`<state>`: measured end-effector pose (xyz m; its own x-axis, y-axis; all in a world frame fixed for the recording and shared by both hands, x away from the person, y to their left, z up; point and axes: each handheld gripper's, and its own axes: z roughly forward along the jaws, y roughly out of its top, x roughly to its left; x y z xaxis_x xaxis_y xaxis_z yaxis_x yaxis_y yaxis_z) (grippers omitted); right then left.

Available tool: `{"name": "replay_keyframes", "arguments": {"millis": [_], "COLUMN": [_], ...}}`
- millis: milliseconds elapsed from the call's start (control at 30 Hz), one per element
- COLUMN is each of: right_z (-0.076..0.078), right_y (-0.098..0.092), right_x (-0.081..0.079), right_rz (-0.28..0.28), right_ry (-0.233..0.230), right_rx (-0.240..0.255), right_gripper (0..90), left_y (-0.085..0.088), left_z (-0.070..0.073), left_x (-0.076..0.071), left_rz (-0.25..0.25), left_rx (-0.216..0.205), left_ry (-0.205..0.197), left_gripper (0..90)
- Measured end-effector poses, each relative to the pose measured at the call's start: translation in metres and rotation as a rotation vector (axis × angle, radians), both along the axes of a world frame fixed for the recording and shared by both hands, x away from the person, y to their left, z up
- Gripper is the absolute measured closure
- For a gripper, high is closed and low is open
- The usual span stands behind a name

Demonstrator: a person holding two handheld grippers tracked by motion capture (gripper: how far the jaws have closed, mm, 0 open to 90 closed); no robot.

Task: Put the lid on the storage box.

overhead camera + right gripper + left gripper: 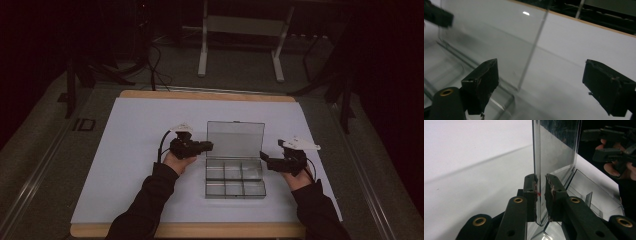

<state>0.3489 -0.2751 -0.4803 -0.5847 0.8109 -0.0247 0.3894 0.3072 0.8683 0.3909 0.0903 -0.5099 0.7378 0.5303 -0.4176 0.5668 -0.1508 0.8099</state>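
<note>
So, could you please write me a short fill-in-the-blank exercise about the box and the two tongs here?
1. The lid of the clear compartment box stands ____.
2. The left tongs are closed on the lid's ____.
3. The right tongs have their jaws ____.
4. The box rests on a ____ sheet.

Missing words: open; edge; open; white

The high view sits above the table's (pixel 135 130) near edge looking forward and down, while both gripper cams ride super close, staring along their own jaws at the clear compartment box's (pixel 235 176) upright lid (pixel 554 147) from opposite sides, which all three views share.
</note>
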Motion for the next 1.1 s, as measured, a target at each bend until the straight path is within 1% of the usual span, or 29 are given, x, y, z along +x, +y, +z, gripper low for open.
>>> {"name": "replay_keyframes", "arguments": {"millis": [33, 100, 133, 233, 300, 367, 500, 533, 567, 633, 700, 800, 1033, 1100], "right_z": [0.001, 0.002, 0.003, 0.003, 0.004, 0.004, 0.005, 0.005, 0.006, 0.007, 0.008, 0.009, 0.011, 0.011], "right_y": [0.004, 0.008, 0.011, 0.016, 0.018, 0.019, 0.020, 0.020, 0.019, 0.017, 0.014, 0.012, 0.011, 0.009], "right_x": [0.003, 0.008, 0.010, 0.016, 0.019, 0.021, 0.021, 0.020, 0.020, 0.020, 0.020, 0.019, 0.014, 0.012], "right_rz": [0.009, 0.016, 0.022, 0.034, 0.036, 0.039, 0.040, 0.035, 0.035, 0.042, 0.049, 0.054, 0.065, 0.076], "right_ry": [0.002, 0.012, 0.025, 0.043, 0.049, 0.057, 0.059, 0.059, 0.055, 0.063, 0.068, 0.067, 0.062, 0.053], "right_rx": [0.023, 0.047, 0.060, 0.071, 0.066, 0.068, 0.041, 0.034, 0.029, 0.041, 0.044, 0.042, 0.048, 0.045], "right_gripper": [13.2, 14.7, 18.2, 32.2, 43.9, 52.1, 68.0, 70.0, 71.8, 74.5, 76.4, 78.1, 79.3, 79.4], "left_y": [0.000, 0.000, 0.000, 0.000, 0.000, 0.000, 0.000, 0.000, 0.000, 0.000, -0.001, -0.001, 0.000, 0.000], "left_z": [0.000, 0.000, 0.000, 0.000, 0.000, 0.000, 0.001, 0.001, 0.001, 0.002, 0.004, 0.005, 0.008, 0.010], "left_x": [0.000, 0.000, 0.000, -0.001, -0.001, -0.002, -0.002, -0.001, -0.001, -0.002, -0.003, -0.004, -0.007, -0.010], "left_rz": [-0.001, -0.001, -0.001, -0.003, -0.003, -0.004, -0.004, -0.007, -0.007, -0.006, -0.006, -0.005, -0.005, 0.003], "left_rx": [0.000, 0.002, 0.000, 0.004, 0.007, 0.006, 0.010, 0.013, 0.017, 0.013, 0.026, 0.032, 0.033, 0.029], "left_ry": [-0.001, -0.007, -0.007, -0.016, -0.023, -0.023, -0.022, -0.023, -0.024, -0.026, -0.033, -0.037, -0.044, -0.051], "left_gripper": [80.8, 80.8, 80.8, 80.7, 80.8, 80.7, 80.6, 80.6, 80.5, 80.5, 80.4, 80.1, 79.3, 79.2]}}
